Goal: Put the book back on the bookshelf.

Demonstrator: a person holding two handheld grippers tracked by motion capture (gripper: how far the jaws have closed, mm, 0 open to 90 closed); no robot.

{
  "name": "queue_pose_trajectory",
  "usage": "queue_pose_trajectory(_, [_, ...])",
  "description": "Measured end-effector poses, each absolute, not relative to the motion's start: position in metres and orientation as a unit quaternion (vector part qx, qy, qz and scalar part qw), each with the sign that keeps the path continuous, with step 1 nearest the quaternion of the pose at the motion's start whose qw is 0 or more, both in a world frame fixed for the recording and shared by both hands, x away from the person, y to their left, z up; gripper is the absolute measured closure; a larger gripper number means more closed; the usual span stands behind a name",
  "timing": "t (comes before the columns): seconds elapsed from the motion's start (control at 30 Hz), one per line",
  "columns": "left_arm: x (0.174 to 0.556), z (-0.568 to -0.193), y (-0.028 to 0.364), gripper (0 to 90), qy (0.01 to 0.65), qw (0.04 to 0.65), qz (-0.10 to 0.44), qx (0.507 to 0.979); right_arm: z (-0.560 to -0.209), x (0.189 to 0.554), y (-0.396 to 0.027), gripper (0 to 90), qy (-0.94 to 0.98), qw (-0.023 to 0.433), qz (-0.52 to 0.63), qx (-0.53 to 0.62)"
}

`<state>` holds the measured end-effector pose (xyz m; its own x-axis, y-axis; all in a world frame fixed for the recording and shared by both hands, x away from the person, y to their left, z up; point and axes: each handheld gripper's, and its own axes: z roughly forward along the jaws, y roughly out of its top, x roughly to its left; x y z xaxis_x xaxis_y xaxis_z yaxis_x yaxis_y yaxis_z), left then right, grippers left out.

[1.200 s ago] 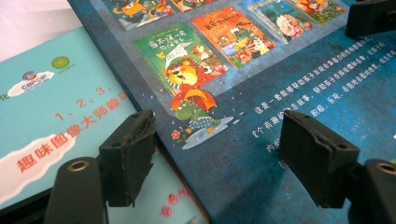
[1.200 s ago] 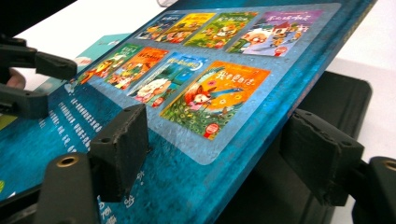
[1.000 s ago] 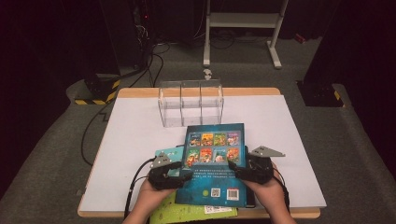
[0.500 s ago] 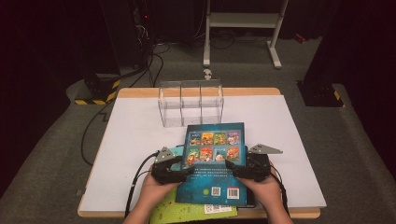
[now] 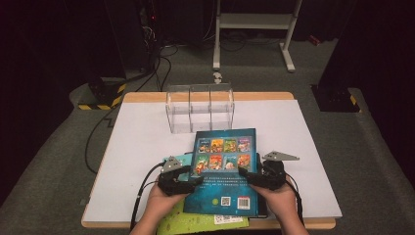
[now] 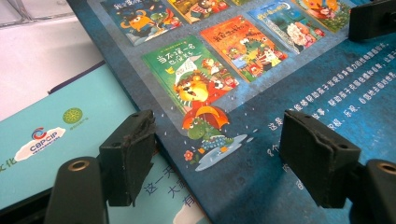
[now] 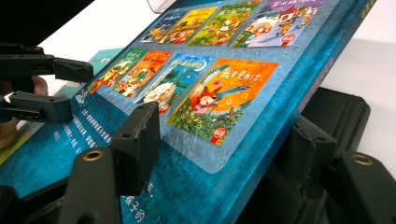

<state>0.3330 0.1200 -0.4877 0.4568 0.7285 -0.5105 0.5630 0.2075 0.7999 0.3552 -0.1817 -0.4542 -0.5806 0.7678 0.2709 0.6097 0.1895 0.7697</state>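
Observation:
A blue picture book (image 5: 225,166) lies back cover up at the table's front, on top of other books. My left gripper (image 5: 195,182) is at its left edge. In the left gripper view (image 6: 217,154) the jaws stand wide, one beside the book's edge and one above the cover (image 6: 303,93), not pressing: open. My right gripper (image 5: 243,174) is at the right edge. Its jaws (image 7: 224,144) have just been closing with the book (image 7: 210,93) between them. One pad now rests on the cover and the other sits under the edge. The left gripper (image 7: 77,88) shows beyond.
A pale teal book (image 5: 183,159) pokes out at the left, and a green one (image 5: 195,223) at the front edge. A dark object (image 7: 341,112) lies under the blue book's right side. A clear three-bay organiser (image 5: 199,107) stands behind on the white tabletop (image 5: 137,147).
Both hands and the book keep their places at the table's front. From above no clear shift shows.

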Motion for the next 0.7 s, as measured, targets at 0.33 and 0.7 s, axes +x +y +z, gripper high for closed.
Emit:
queue_pose_trajectory(0.33, [0.335, -0.489, 0.123, 23.4, 0.526, 0.586, 0.055, 0.614, -0.451, 0.349, -0.182, 39.9, 0.764, 0.119, 0.457, 0.439])
queue_pose_trajectory(0.7, [0.336, -0.489, 0.125, 21.2, 0.526, 0.588, 0.049, 0.613, -0.450, 0.342, -0.182, 42.1, 0.762, 0.144, 0.470, 0.421])
